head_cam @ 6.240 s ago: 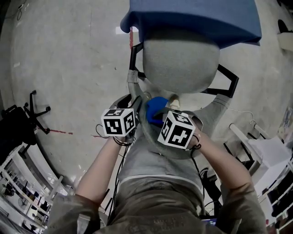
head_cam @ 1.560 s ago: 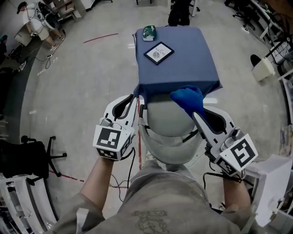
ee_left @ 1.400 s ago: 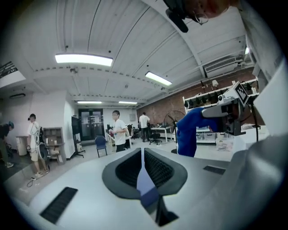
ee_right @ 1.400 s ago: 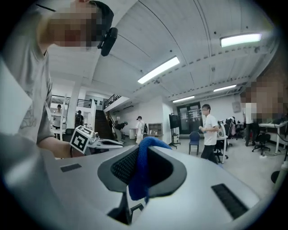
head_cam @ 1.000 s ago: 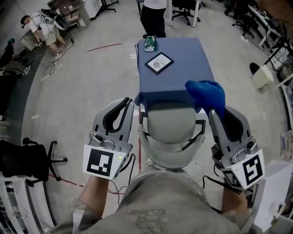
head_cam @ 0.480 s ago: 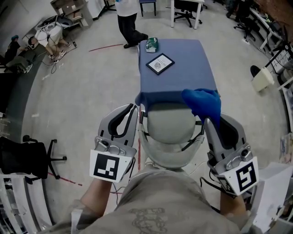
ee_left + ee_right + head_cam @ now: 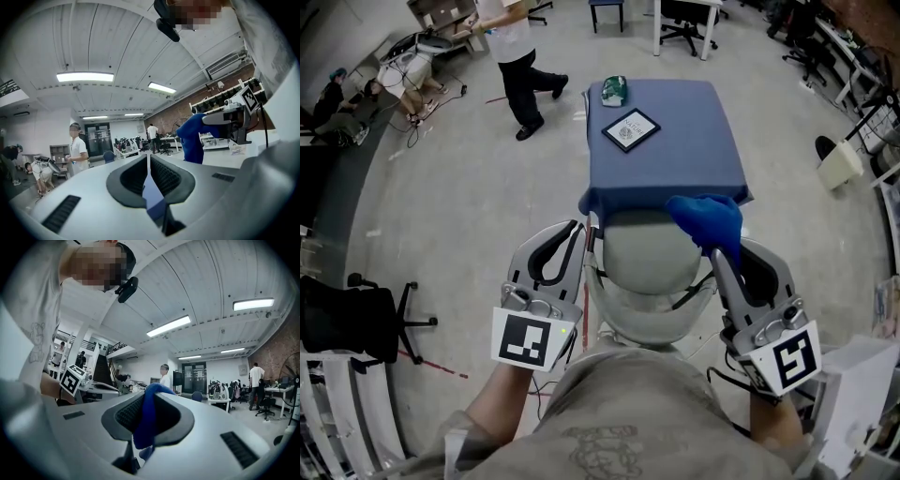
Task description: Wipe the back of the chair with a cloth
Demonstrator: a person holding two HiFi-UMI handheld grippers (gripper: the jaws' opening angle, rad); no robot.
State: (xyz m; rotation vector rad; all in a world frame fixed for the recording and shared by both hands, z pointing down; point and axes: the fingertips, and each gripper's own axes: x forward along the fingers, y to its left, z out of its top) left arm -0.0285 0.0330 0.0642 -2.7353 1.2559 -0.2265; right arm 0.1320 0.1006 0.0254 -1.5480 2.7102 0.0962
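Grey padded office chair (image 7: pixel 649 258) sits between both grippers; right gripper (image 7: pixel 717 255) fingers clamp crumpled blue cloth (image 7: pixel 705 217) above its right side, left gripper (image 7: pixel 577 230) fingers together, empty. A thin pinch could let the cloth slip free mid-wipe

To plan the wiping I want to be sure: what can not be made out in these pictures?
- Chair back: head view, only its top edge shows, the person's body hides the rest; outside both gripper views.
- Card on the table: head view, print too small.
- Green thing near it: head view, too small to name.
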